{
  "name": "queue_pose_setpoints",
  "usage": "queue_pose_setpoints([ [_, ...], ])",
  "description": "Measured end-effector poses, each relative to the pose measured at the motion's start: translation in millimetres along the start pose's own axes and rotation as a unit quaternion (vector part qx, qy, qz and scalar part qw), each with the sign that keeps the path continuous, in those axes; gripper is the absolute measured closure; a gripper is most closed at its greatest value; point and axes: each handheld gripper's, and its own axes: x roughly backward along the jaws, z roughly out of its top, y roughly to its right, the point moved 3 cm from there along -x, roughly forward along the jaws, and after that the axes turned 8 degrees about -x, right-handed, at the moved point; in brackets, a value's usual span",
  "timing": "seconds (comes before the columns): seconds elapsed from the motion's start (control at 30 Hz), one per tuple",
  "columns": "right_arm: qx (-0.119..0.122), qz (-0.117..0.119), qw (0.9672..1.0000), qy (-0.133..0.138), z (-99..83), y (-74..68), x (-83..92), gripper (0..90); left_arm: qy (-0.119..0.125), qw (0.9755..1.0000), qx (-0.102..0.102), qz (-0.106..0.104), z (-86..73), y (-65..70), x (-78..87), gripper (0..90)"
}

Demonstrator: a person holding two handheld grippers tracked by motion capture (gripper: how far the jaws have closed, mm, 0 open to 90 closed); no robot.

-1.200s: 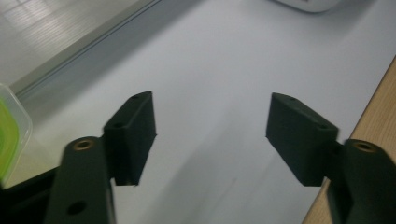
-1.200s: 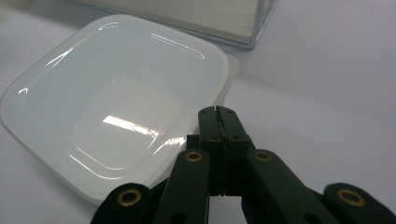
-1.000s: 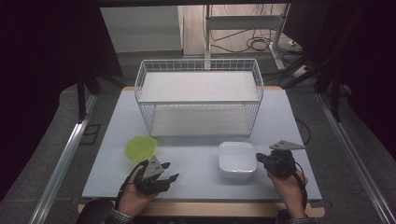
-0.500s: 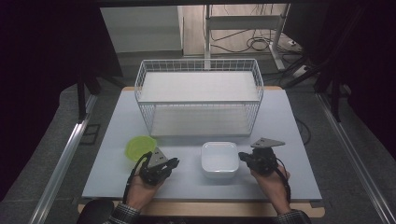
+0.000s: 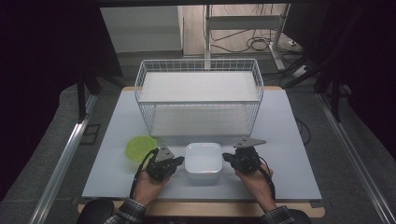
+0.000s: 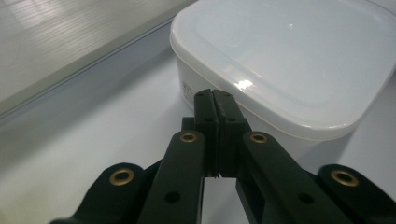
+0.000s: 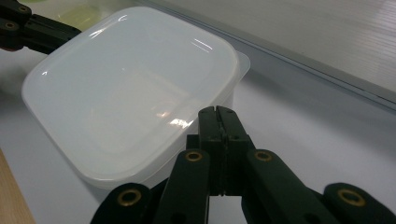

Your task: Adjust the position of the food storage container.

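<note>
Left gripper (image 5: 180, 162) is sitting with jaws pressed together, having just closed on nothing; right gripper (image 5: 227, 157) is likewise clamped empty. Both are flanking the white lidded container (image 5: 203, 161), lower centre of the high view, tips at or near its side walls. Judging it light, thin plastic, glossy and slippery, walls flexing. Squeezing from both sides below the lid rim looks best.
</note>
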Motion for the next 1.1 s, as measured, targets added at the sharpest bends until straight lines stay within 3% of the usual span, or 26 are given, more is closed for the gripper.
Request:
queue_pose_setpoints([
  [0.33, 0.002, 0.001, 1.0, -0.001, 1.0, -1.9, -3.0, 89.7, -0.004, 1.0, 0.007, -0.002, -1.5, -2.3, 5.8, 88.2],
  [0.53, 0.019, -0.013, 0.9997, 0.001, -0.7, 0.2, 2.4, 83.9, 0.008, 0.9998, 0.006, 0.018, -1.6, -7.2, 22.6, 73.7],
  [0.67, 0.019, -0.009, 0.9996, 0.016, -1.1, 4.6, 12.7, 70.5, 0.022, 0.9997, 0.003, 0.011, -3.9, -8.7, 38.6, 53.3],
  [0.73, 0.018, -0.008, 0.9996, 0.019, -1.6, 4.8, 14.6, 67.8, 0.021, 0.9997, 0.004, 0.007, -5.8, -8.9, 40.4, 49.9],
  [0.9, 0.023, -0.007, 0.9995, 0.02, -7.5, 5.4, 22.5, 48.9, 0.025, 0.9996, 0.0, 0.011, -13.8, -9.6, 43.2, 28.0],
  [0.93, 0.023, -0.007, 0.9995, 0.02, -7.5, 5.4, 22.5, 48.9, 0.025, 0.9996, 0.0, 0.011, -13.8, -9.6, 43.2, 23.5],
  [1.0, 0.021, 0.005, 0.9995, 0.021, -10.0, 6.8, 25.7, 36.7, 0.035, 0.9993, 0.016, 0.001, -14.6, -10.6, 44.0, 18.7],
  [1.1, 0.023, 0.01, 0.9993, 0.028, -10.6, 8.1, 27.5, 29.7, 0.044, 0.9988, 0.02, -0.011, -14.1, -10.5, 45.1, 14.0],
])
